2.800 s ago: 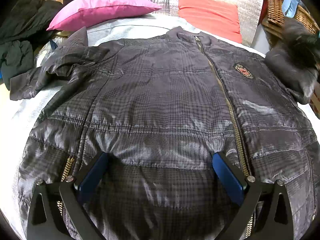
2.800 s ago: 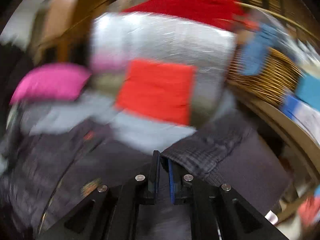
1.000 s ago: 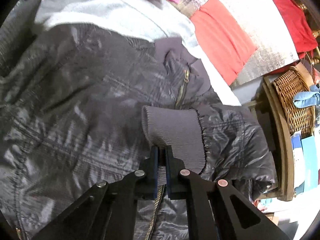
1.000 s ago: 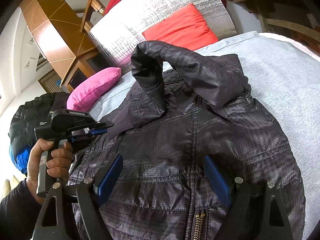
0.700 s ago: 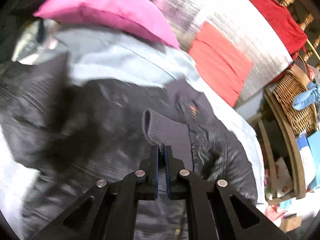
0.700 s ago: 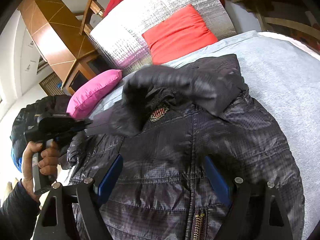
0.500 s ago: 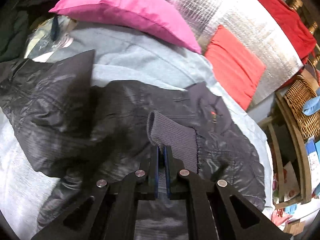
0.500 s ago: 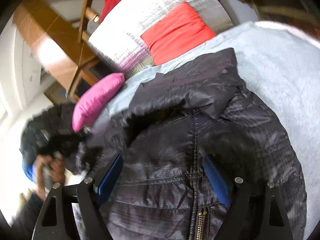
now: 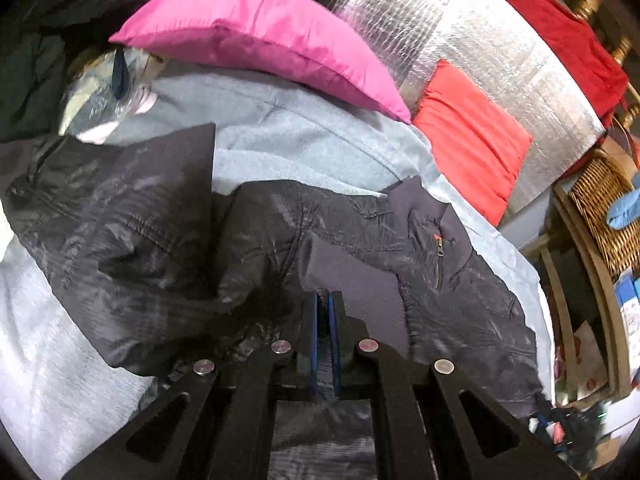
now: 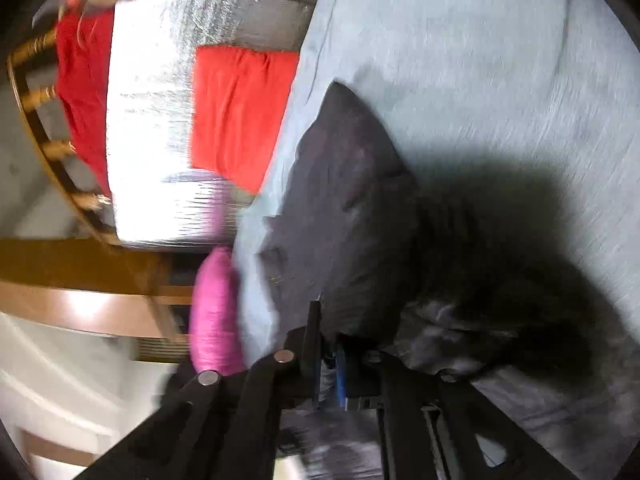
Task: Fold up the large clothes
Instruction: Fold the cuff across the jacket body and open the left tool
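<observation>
A dark quilted jacket (image 9: 460, 292) lies on the pale blue-grey bed cover (image 9: 300, 136). In the left wrist view my left gripper (image 9: 325, 308) is shut on the ribbed cuff (image 9: 360, 284) of one sleeve, held over the jacket's chest below the collar zip (image 9: 438, 240). The other sleeve (image 9: 120, 208) sprawls to the left. The right wrist view is blurred and rolled sideways. There my right gripper (image 10: 328, 356) has its jaws closing down to a thin gap on a fold of the jacket (image 10: 352, 200), which rises straight out of the pads.
A pink pillow (image 9: 260, 44), a red cushion (image 9: 472, 136) and a silver quilted cushion (image 9: 460, 40) line the bed's head. A wicker basket (image 9: 604, 208) stands at the right, dark clothes (image 9: 28, 72) at the far left. Bare bed cover (image 10: 480, 60) lies beside the jacket.
My left gripper has carried the cuff leftward across the jacket's chest. My right gripper went from wide open above the hem to shut, rolled sideways and moved to the jacket's edge.
</observation>
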Available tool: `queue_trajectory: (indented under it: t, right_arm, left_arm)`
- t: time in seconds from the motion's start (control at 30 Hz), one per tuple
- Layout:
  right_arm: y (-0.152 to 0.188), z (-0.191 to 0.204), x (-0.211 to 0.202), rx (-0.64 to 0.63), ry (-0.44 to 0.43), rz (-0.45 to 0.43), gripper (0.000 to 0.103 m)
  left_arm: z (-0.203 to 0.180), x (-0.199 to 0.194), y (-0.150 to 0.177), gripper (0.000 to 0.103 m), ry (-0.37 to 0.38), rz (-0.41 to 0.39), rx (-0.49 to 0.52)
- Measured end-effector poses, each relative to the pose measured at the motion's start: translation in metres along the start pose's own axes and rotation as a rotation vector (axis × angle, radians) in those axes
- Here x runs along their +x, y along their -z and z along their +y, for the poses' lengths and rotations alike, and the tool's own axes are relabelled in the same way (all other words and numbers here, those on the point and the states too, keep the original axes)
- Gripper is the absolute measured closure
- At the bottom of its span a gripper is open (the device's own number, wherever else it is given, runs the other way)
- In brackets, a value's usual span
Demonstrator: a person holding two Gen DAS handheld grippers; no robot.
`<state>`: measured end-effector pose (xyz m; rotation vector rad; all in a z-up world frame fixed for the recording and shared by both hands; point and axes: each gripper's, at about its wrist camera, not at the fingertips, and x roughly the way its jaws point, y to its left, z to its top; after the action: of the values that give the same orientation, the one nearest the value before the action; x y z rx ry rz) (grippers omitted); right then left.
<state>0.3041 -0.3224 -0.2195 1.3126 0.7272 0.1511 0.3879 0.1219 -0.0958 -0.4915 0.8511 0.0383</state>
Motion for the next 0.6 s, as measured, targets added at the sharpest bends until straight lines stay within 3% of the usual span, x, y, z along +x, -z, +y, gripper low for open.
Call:
queue_trajectory:
  t: [0.1,0.17,0.23,0.4,0.43,0.47,0.53,0.6]
  right_arm:
    - [0.007,0.025,-0.013,-0.257,0.152,-0.105,0.097]
    - [0.004,0.016,0.005,-0.31,0.227,-0.052,0.096]
    - [0.001,0.001,0.018,-0.309,0.215,0.025,0.094]
    - [-0.006,-0.002,0.005,-0.311,0.142,0.09,0.081]
    - [-0.007,-0.002,0.001,-0.307,0.129,0.107,0.071]
    - [-0.007,-0.001,-0.002,-0.308,0.119,0.122,0.051]
    - [-0.006,0.0,-0.01,-0.305,0.062,0.146,0.024]
    - [-0.002,0.003,-0.019,-0.322,0.078,0.141,0.022]
  left_arm:
    - [0.005,0.02,0.01,0.099,-0.027,0.045,-0.004]
    - [0.016,0.047,0.022,0.099,-0.114,0.106,-0.002]
    - [0.026,0.061,0.032,0.099,-0.127,0.139,-0.019]
    - [0.023,0.057,0.03,0.099,-0.124,0.127,-0.001]
    - [0.024,0.057,0.029,0.098,-0.119,0.13,-0.006]
    - [0.025,0.058,0.029,0.098,-0.115,0.133,-0.006]
    - [0.025,0.059,0.03,0.097,-0.118,0.134,0.012]
    - [0.024,0.057,0.033,0.096,-0.122,0.129,0.018]
